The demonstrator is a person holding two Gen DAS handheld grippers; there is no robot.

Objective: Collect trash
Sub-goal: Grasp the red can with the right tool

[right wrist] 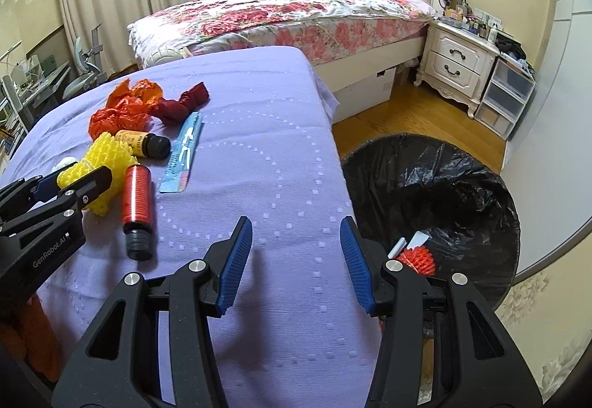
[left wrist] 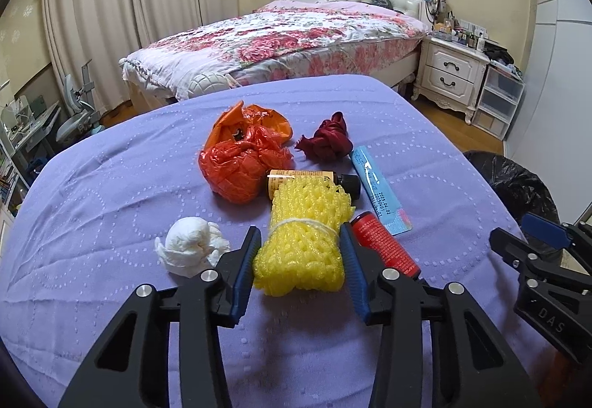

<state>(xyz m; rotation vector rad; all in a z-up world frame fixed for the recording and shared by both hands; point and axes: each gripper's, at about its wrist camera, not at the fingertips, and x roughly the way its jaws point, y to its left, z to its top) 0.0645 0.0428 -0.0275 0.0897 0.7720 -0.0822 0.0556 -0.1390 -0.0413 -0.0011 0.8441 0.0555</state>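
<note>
Straddling a soft, light yellow foam-mesh roll (left wrist: 301, 241) tied with string, the left gripper (left wrist: 299, 241) is standing wide open, gripping nothing; squeezing mid-roll at the string should hold it. The right gripper (right wrist: 296, 249) is hovering open, empty.

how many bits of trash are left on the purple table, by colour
orange: 2, bag, bottle
red: 2, cloth, bottle
yellow: 1, foam net
white: 1, tissue
blue: 1, packet
total: 7
</note>
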